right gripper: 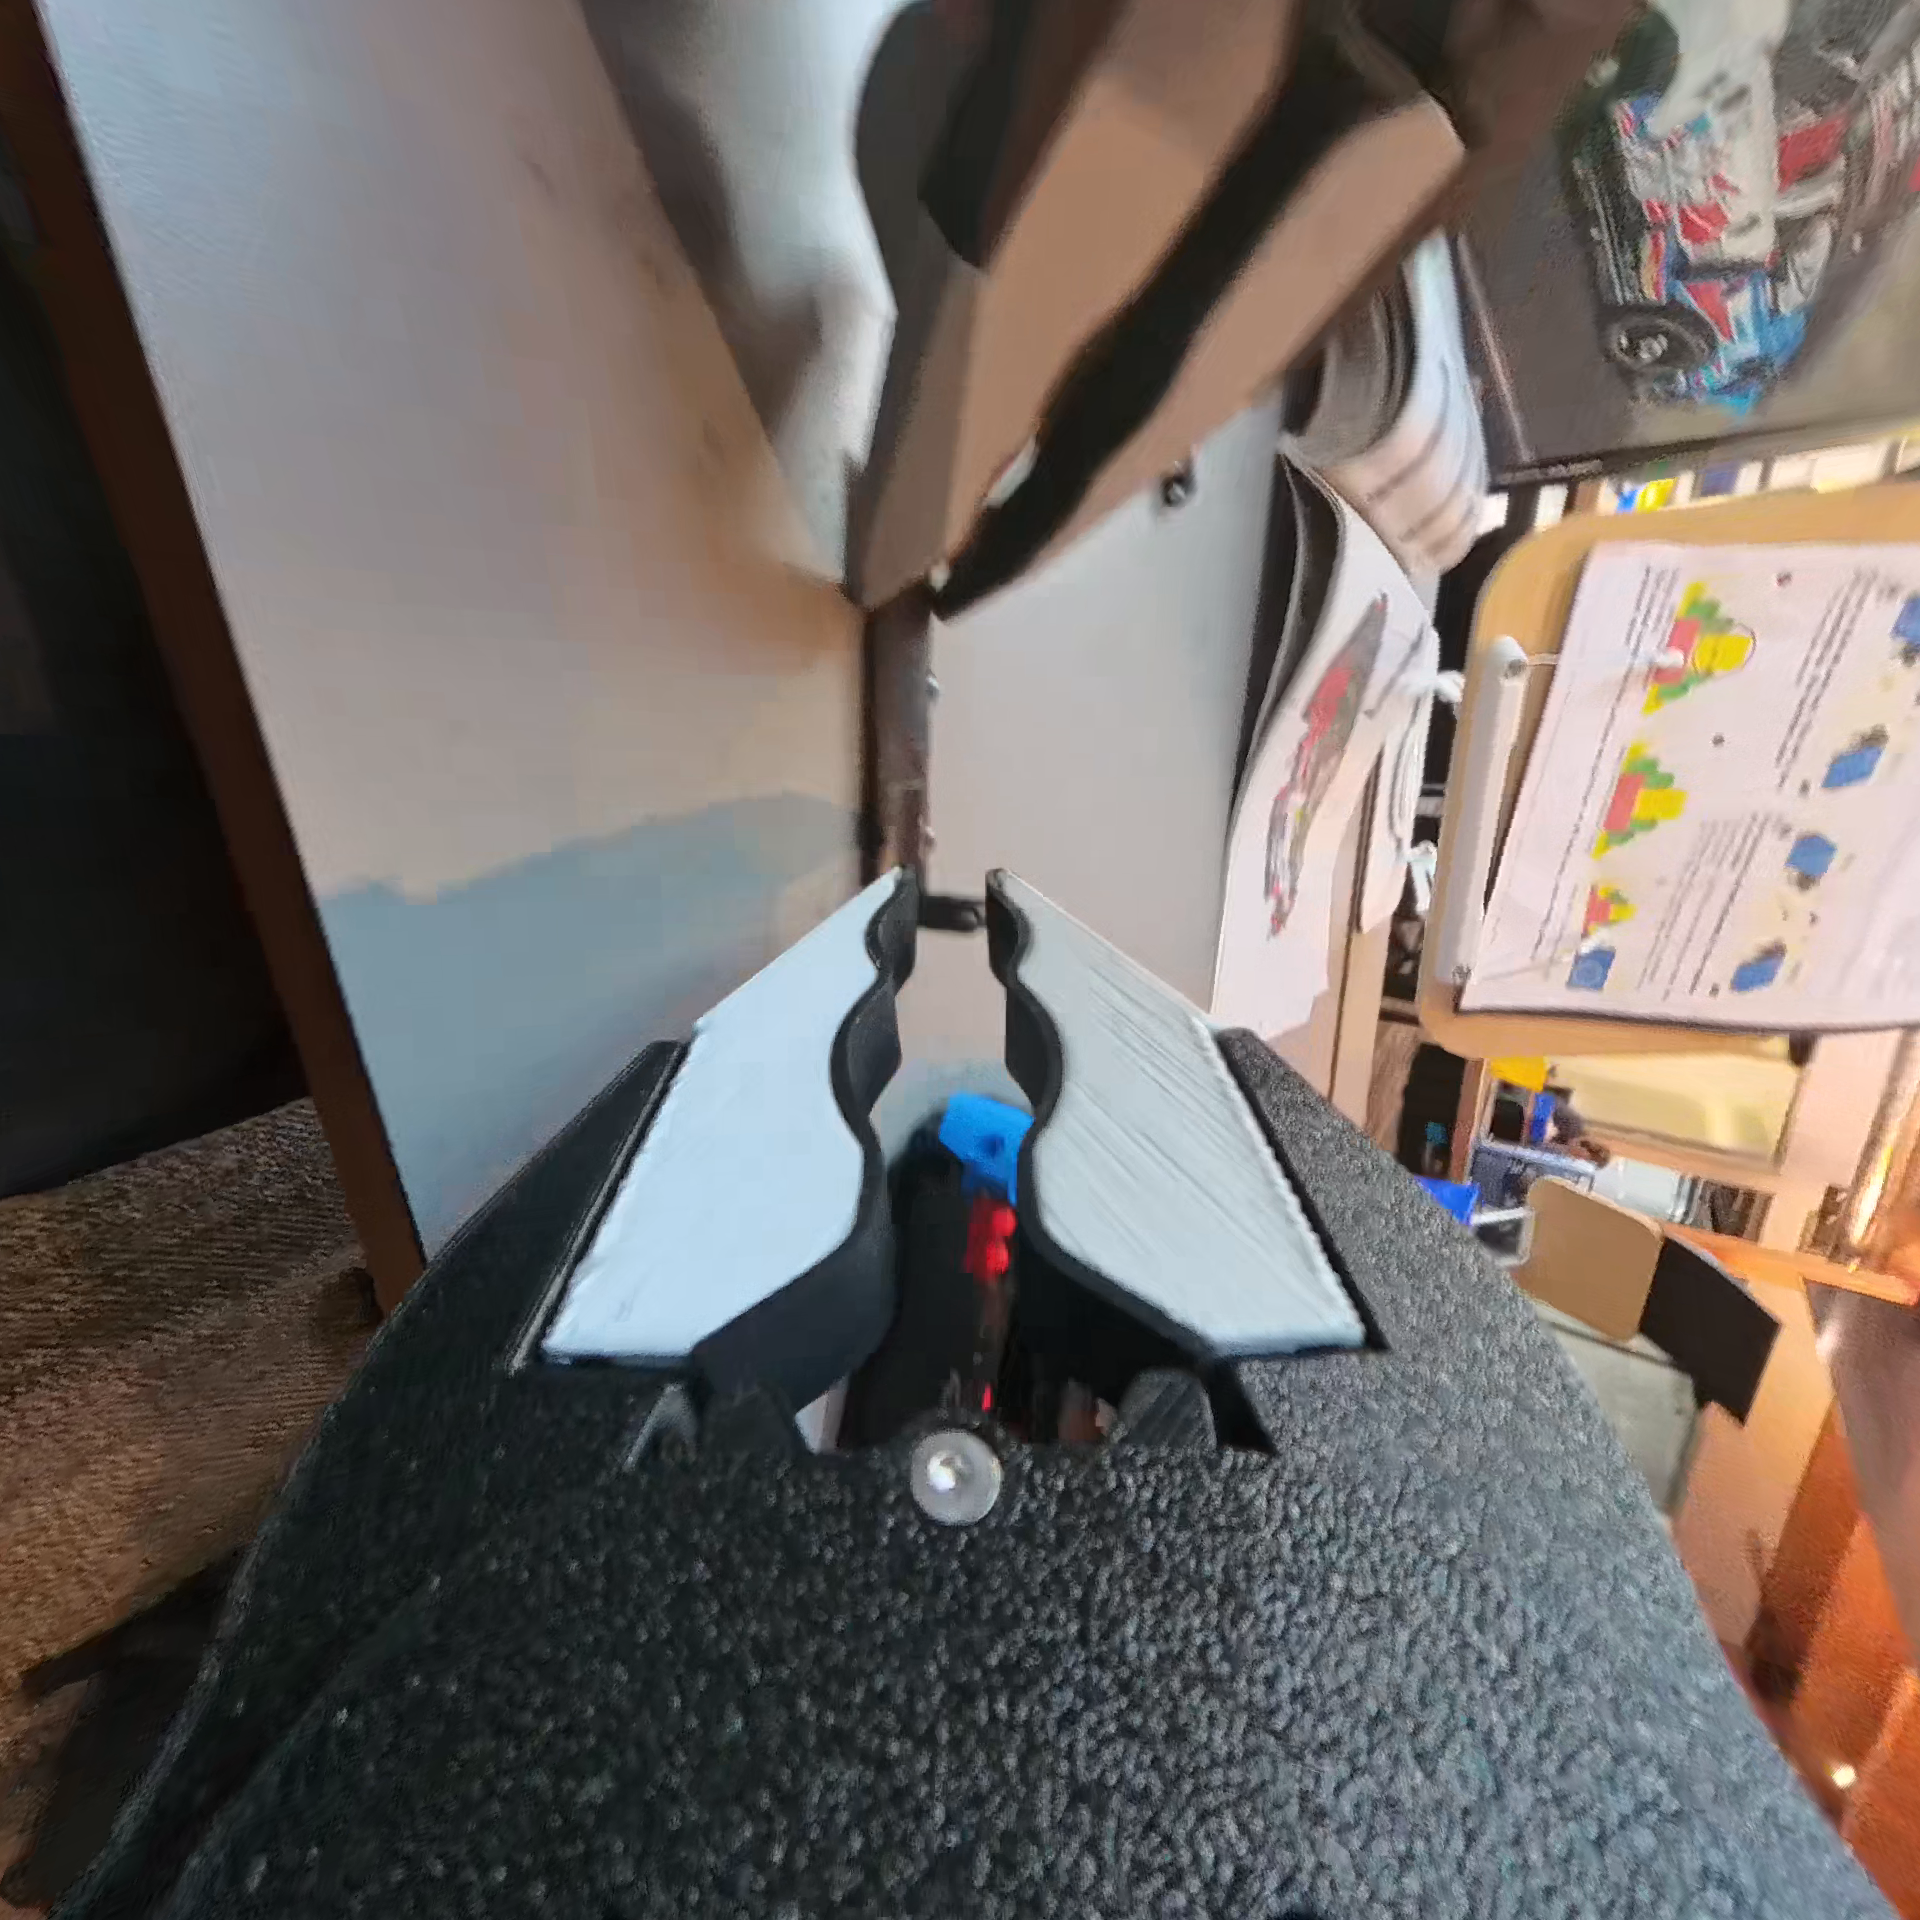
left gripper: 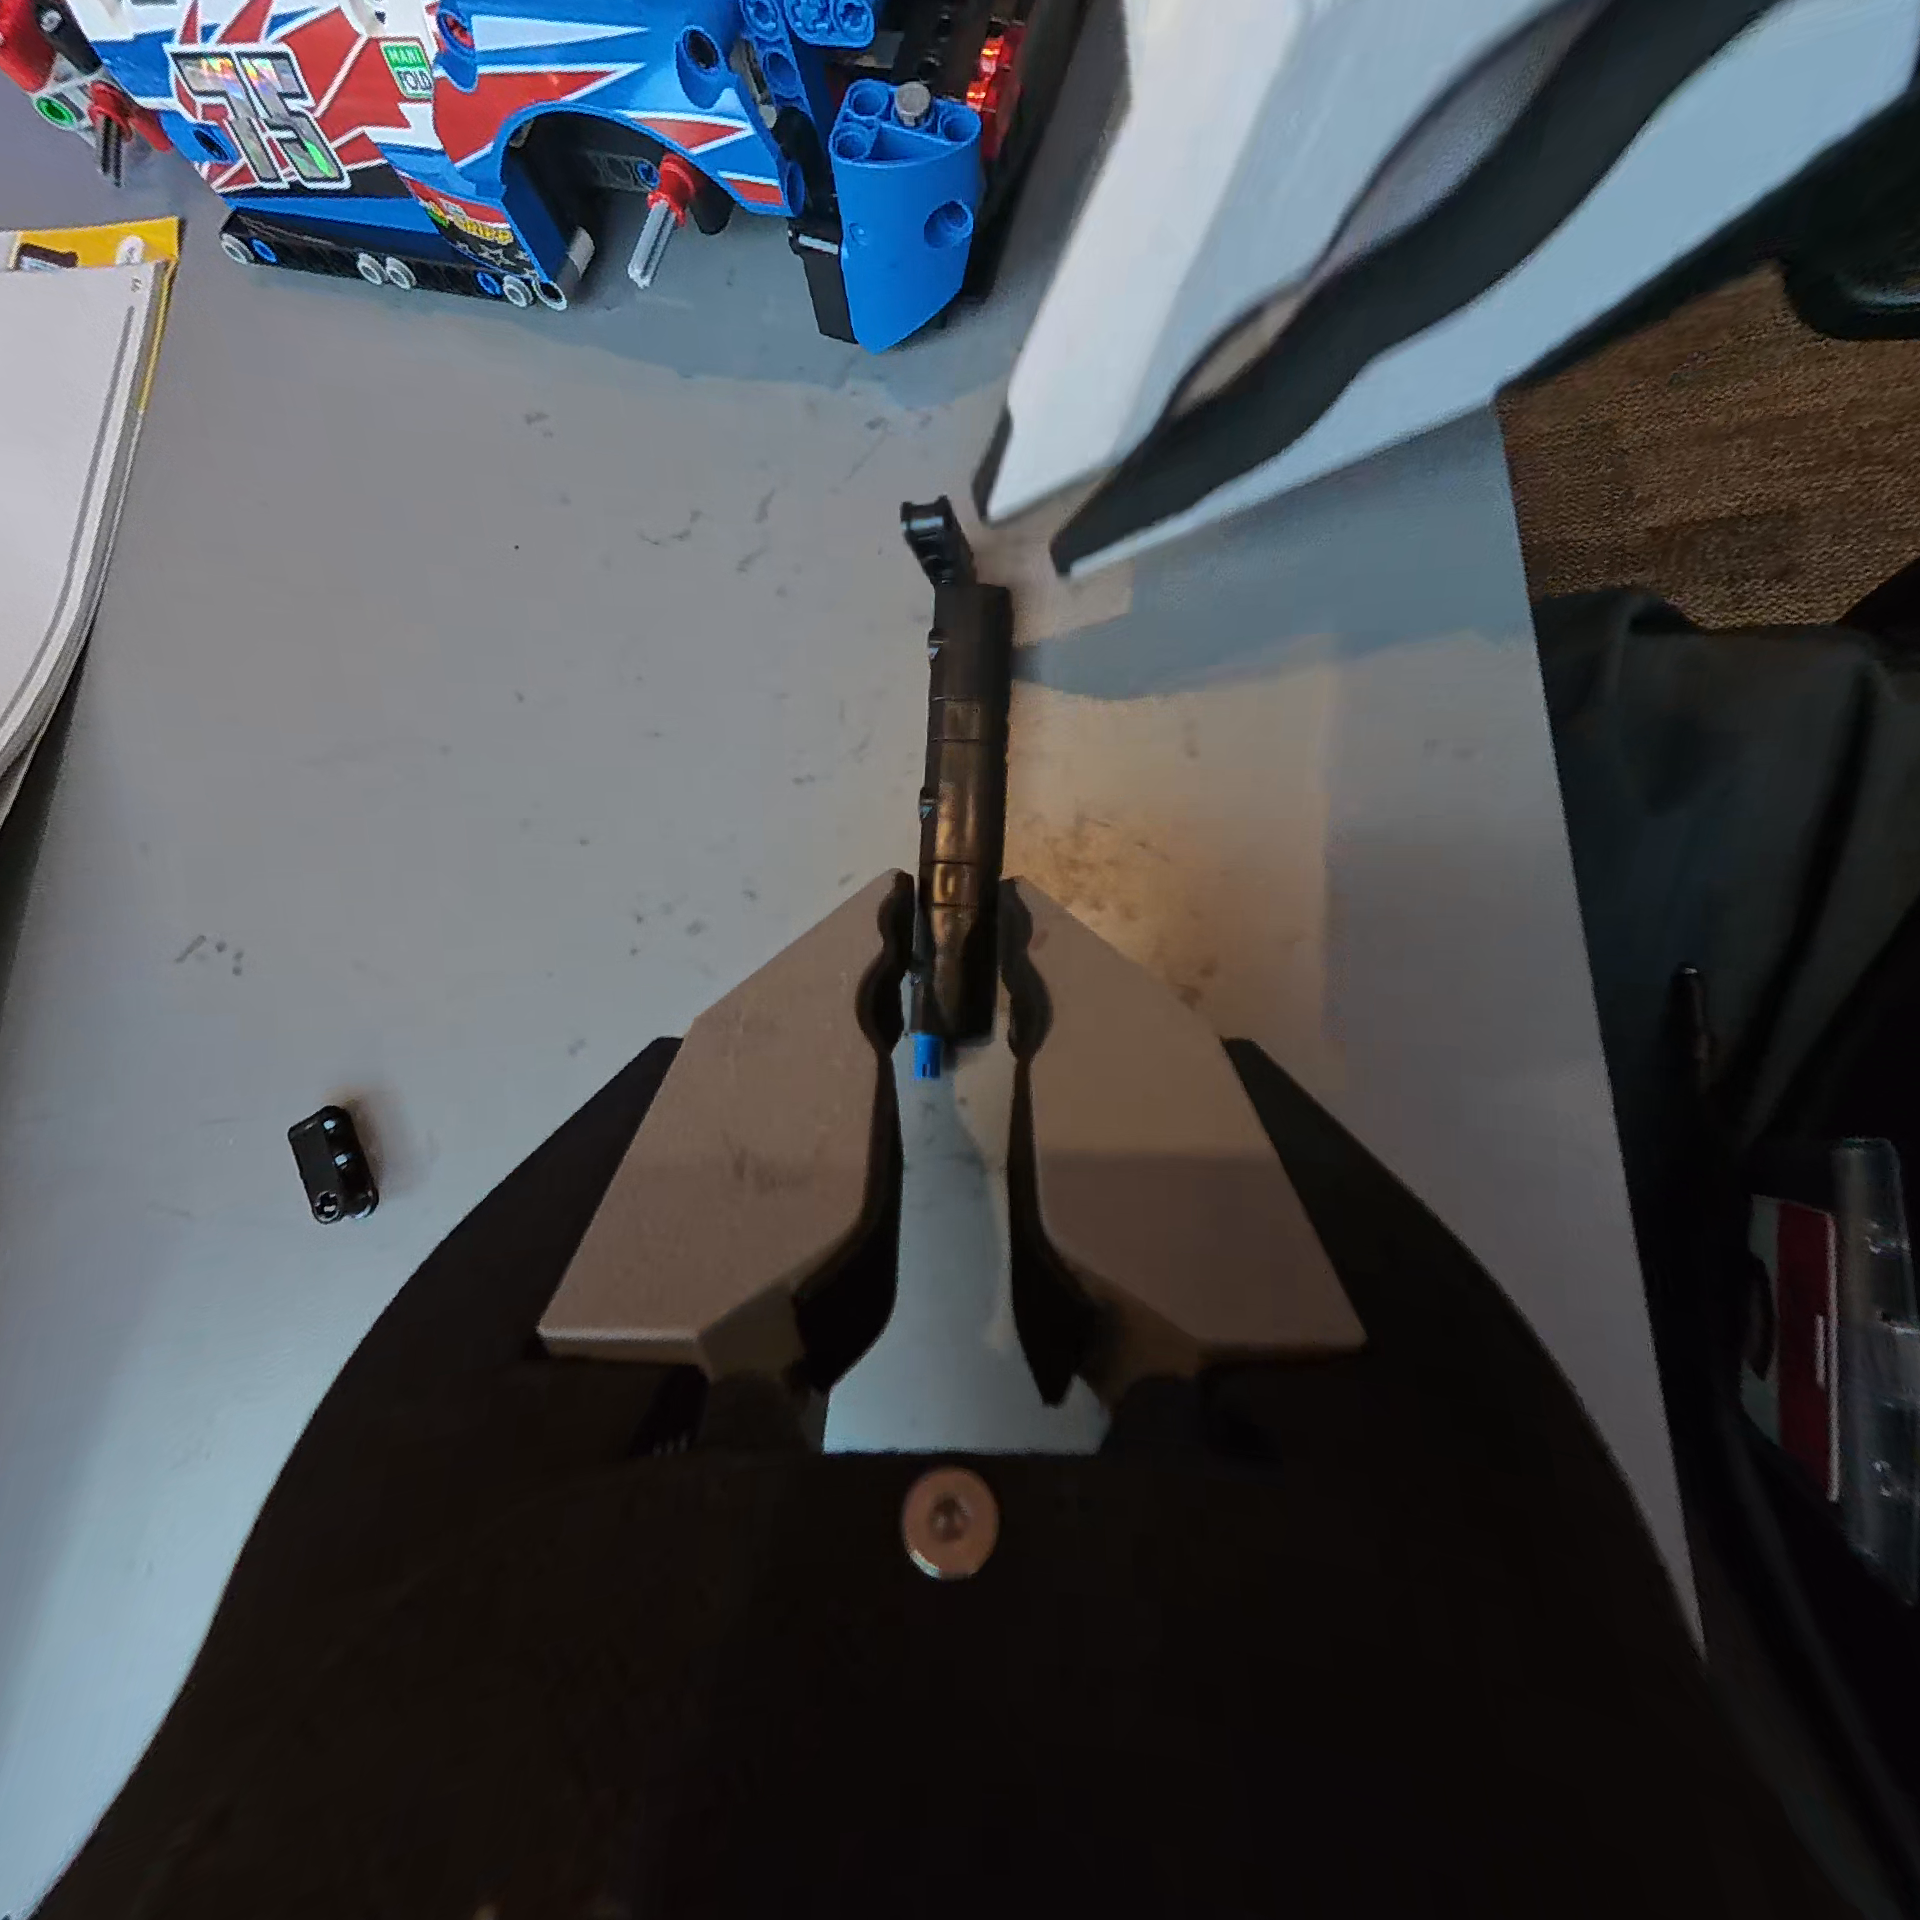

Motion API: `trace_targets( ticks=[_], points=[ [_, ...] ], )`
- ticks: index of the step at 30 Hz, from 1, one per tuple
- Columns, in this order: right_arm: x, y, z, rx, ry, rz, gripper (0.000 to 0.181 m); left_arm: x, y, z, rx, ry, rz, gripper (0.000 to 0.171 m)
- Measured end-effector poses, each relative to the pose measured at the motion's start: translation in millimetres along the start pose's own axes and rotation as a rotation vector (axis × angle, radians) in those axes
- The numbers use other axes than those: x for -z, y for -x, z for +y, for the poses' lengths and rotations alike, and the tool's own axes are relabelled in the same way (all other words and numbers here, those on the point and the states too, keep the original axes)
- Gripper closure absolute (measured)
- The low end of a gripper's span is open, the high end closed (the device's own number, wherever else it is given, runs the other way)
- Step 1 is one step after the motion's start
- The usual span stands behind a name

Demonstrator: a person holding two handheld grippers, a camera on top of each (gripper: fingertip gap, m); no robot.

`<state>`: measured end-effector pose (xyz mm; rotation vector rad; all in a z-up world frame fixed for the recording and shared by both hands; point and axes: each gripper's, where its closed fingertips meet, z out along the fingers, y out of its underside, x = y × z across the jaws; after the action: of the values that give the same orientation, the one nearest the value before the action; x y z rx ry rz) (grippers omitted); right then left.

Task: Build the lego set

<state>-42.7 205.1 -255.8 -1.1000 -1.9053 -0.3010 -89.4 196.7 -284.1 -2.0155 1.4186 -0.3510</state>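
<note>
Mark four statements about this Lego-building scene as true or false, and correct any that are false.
1. The left gripper has its jaws around a long black beam. True.
2. A blue pin shows at the beam's near end. True.
3. A small black connector lies on the table to the right of the left gripper. False: it lies to the left.
4. The part-built truck is green and yellow. False: it is blue, red and white.

Hobby workroom, scuffed grey table (left gripper: 468, 675), instruction sheets on a board (right gripper: 1704, 790), cluttered shelves (right gripper: 1558, 1164)
</note>
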Motion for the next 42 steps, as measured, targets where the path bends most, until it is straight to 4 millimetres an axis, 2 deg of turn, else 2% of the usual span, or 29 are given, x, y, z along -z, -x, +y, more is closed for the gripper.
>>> trace_targets(
  ticks=[5,8,10,13,16,19,21,24,27,29,32,34,38,42],
  points=[
    [24.5,-29.0,23.7,-0.274,-0.056,0.104,0.173,8.5,-0.4,0.0,0.022,-0.013,0.014,0.152],
    [37.3,-35.6,19.7,-0.382,-0.165,0.154,0.173,24.0,4.5,0.1,0.058,-0.037,0.009,0.148],
    [46.4,-45.1,19.9,-0.437,-0.227,0.206,0.175,40.5,17.0,1.0,0.074,-0.060,-0.033,0.148],
    [61.0,-64.7,23.5,-0.597,-0.364,0.257,0.175,67.8,54.5,7.4,0.124,-0.071,-0.130,0.147],
    [79.0,-77.2,10.8,-0.828,-0.623,0.207,0.177,92.4,114.0,17.1,0.178,-0.069,-0.282,0.146],
    [91.5,-80.7,-1.7,-0.921,-0.822,0.169,0.181,103.8,167.1,21.7,0.255,-0.077,-0.371,0.145],
    [88.8,-76.7,-9.4,-0.930,-0.868,0.130,0.181,101.6,195.8,22.1,0.269,-0.067,-0.400,0.145],
    [75.8,-61.3,-23.6,-0.905,-0.871,0.026,0.181,87.4,231.2,23.6,0.267,-0.017,-0.412,0.145],
    [65.0,-47.6,-29.1,-0.865,-0.843,-0.024,0.181,69.0,256.8,30.5,0.268,0.036,-0.405,0.147],
    [65.5,-44.5,-32.0,-0.839,-0.848,-0.032,0.180,59.5,265.3,46.9,0.276,0.116,-0.399,0.149],
    [66.6,-43.1,-32.7,-0.830,-0.864,-0.041,0.179,52.4,264.5,69.0,0.289,0.163,-0.387,0.156],
    [67.8,-46.3,-29.3,-0.861,-0.889,-0.050,0.181,51.8,261.8,71.7,0.316,0.118,-0.379,0.164],
    [67.1,-52.3,-25.0,-0.929,-0.924,-0.096,0.181,55.6,261.3,79.6,0.345,0.098,-0.402,0.166],
    [63.0,-50.8,-27.2,-0.921,-0.909,-0.114,0.181,54.8,256.7,90.0,0.361,0.085,-0.411,0.171]
  ],
)
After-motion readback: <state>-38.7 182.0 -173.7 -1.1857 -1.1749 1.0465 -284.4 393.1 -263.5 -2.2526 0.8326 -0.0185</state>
